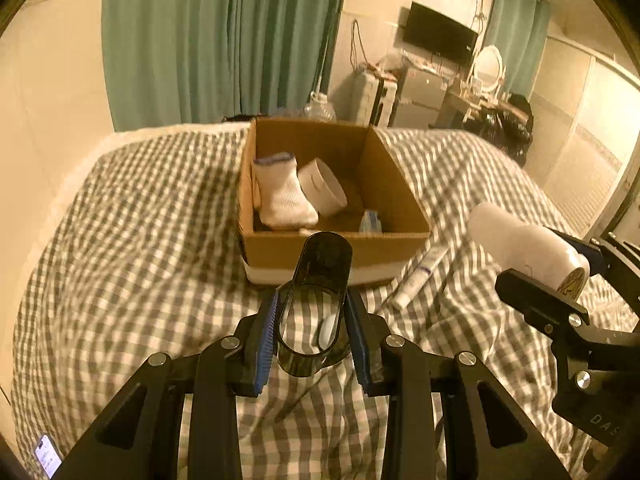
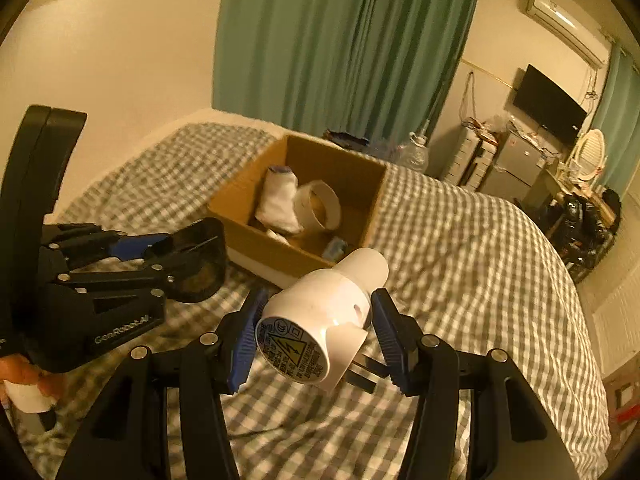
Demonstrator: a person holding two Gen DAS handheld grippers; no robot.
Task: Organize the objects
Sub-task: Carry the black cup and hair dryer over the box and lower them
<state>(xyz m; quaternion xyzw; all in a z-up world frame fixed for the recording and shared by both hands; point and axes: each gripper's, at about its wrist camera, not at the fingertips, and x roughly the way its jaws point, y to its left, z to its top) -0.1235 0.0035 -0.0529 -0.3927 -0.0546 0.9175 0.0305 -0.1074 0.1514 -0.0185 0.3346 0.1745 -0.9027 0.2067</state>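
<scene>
Cardboard box (image 1: 332,236) sits near the far edge of the checked bedspread (image 1: 120,240), open top, holding a ribbed white sock (image 1: 280,196), a white cylinder tub (image 1: 322,188) on its side and something bluish I can't make out. Left gripper (image 1: 312,320) is clamped on a smoky, see-through dark plastic scoop-shaped piece (image 1: 316,280), held above the bedspread. Right gripper (image 2: 316,328) squeezes a smooth white hair-dryer-shaped appliance (image 2: 328,308) with a warning sticker on its round end. A white tube (image 1: 420,276) lies beside the box's near right corner.
</scene>
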